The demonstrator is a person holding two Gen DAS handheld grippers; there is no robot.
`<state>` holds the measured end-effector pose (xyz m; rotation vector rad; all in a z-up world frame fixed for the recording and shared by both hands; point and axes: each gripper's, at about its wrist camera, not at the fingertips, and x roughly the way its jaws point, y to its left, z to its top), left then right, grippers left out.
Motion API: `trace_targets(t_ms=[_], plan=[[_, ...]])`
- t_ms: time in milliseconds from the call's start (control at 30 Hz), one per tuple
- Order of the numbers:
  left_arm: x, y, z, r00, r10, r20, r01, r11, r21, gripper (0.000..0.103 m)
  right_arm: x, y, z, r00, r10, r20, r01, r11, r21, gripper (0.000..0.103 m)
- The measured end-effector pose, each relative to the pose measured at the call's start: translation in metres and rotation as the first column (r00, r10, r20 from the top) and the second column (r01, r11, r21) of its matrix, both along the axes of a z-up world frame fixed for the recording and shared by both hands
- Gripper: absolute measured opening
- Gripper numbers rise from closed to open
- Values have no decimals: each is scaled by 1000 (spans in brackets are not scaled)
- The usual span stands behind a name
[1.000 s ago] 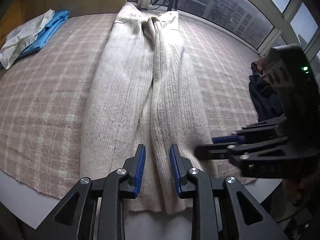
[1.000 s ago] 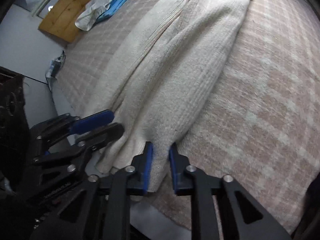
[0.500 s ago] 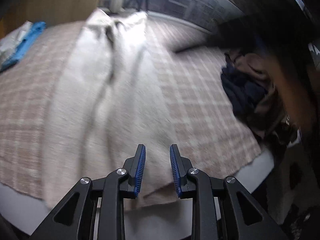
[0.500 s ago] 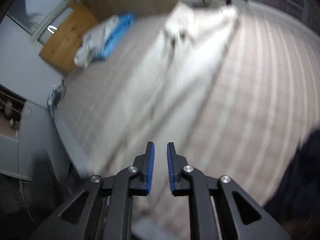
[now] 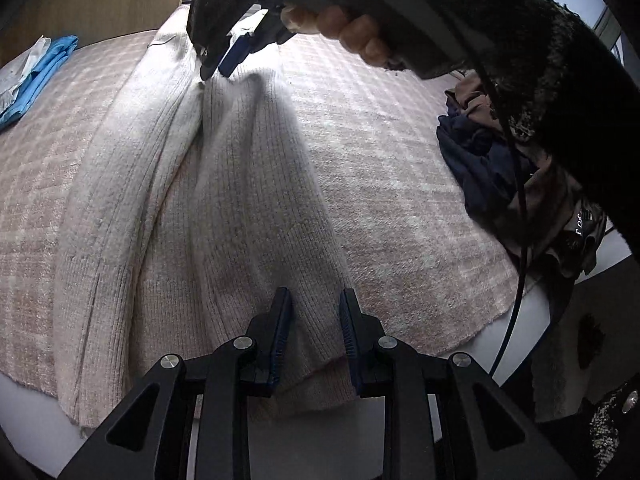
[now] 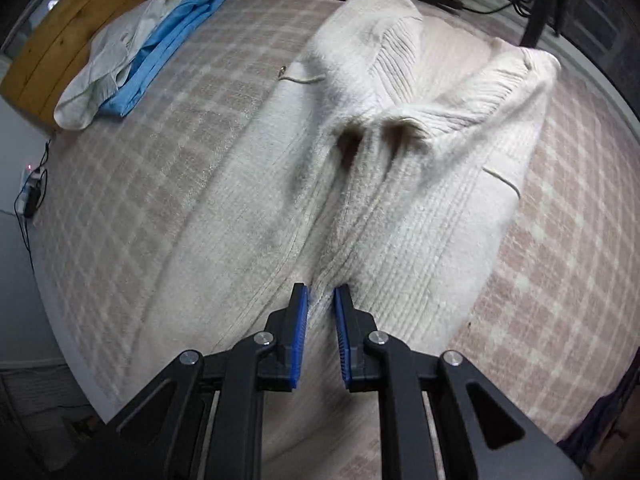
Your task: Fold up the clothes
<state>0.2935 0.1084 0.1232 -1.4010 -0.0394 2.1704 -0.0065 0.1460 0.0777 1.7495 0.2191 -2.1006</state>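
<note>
A cream ribbed knit sweater (image 5: 208,200) lies lengthwise on a pink plaid blanket (image 5: 392,184), folded narrow with its sleeves laid along the body. My left gripper (image 5: 314,304) is open over the sweater's near hem edge. My right gripper (image 6: 321,300) is open, its blue pads just above the sweater's (image 6: 360,216) middle seam below the collar. In the left wrist view the right gripper (image 5: 228,60) hangs over the sweater's far end, held by a hand.
Folded blue and white clothes (image 6: 132,52) lie at the blanket's far left. A pile of dark navy and brown clothes (image 5: 516,184) sits at the right edge. A wooden headboard (image 6: 52,44) stands at left. A cable (image 5: 516,280) hangs from the right gripper.
My right gripper has moved from the sweater's near hem up to its collar end. My left gripper has shifted right along the hem. Both stayed open.
</note>
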Motion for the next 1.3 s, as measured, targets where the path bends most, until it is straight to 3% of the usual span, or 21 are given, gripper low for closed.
trace_targets(t_ms=[100,133,200,233,400,500,600,733,833,1133,1300], plan=[[0,0,0,1000,-7,0,7,1000,0,24,2,6,5,1000,2,1,-2,999,-37,8],[0,0,0,1000,-10,-1,10,1000,-1,24,0,13,10,1000,-24,14,25,994,-109,7],[0,-1,1,1000,-12,-3,12,1000,1,24,-4,31,23,995,-94,43,103,946,-308,7],[0,-2,0,1000,-10,-3,10,1000,3,24,-6,37,23,992,-121,45,129,926,-355,6],[0,-1,0,1000,-20,-4,20,1000,-3,24,1,31,10,996,-43,83,65,958,-280,7],[-1,-4,1,1000,-14,9,14,1000,11,23,8,44,35,999,-42,15,45,937,-347,9],[-4,-14,8,999,20,39,-22,998,63,21,13,78,63,984,-143,-109,92,920,-381,9],[-5,-34,34,996,84,-19,-82,994,75,21,-8,126,73,934,-299,-196,210,903,-374,9],[-10,-49,44,991,128,-36,-125,990,71,21,-36,143,68,904,-378,-199,286,882,-375,9],[-23,-59,37,982,191,2,-191,981,42,21,-111,158,45,849,-493,-191,413,843,-345,9],[-30,-48,27,985,172,23,-172,985,31,21,-141,153,29,854,-519,-40,468,799,-377,9]])
